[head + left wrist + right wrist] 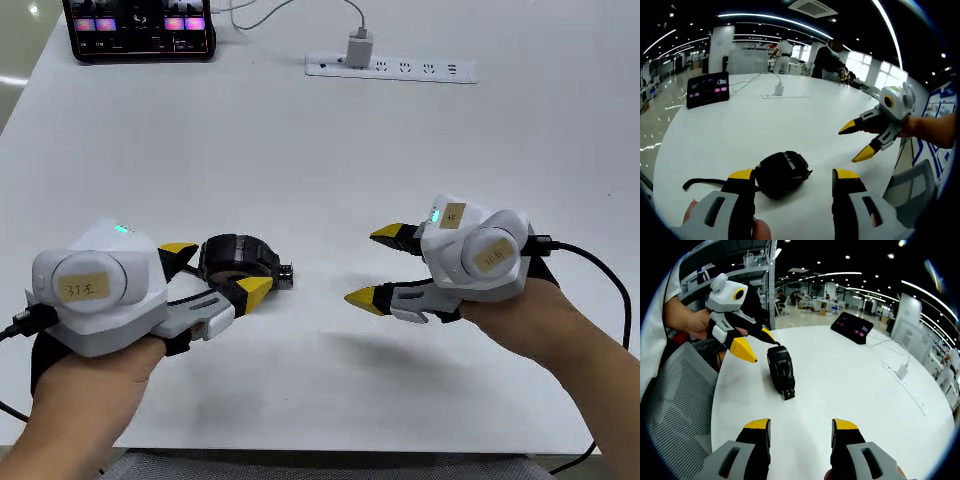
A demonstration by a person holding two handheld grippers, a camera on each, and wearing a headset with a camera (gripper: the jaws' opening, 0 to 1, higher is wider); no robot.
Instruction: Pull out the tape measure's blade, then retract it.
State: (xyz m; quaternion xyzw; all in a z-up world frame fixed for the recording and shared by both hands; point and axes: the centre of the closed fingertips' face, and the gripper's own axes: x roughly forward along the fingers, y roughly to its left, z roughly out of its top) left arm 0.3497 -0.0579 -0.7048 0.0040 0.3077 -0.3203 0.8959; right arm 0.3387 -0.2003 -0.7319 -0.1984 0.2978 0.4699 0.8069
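Judging by the spread left tool (217, 269) astride the tape measure (237, 256) on the tabletop (300, 150), and the equally open right tool (360, 266) well off beside it, risked dragging the unclamped case rather than drawing the blade.

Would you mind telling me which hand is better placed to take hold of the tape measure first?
Left, probably. The left tongs are open with the tape measure right at their tips. The right tongs, also open, stand off across the table, facing the blade end.
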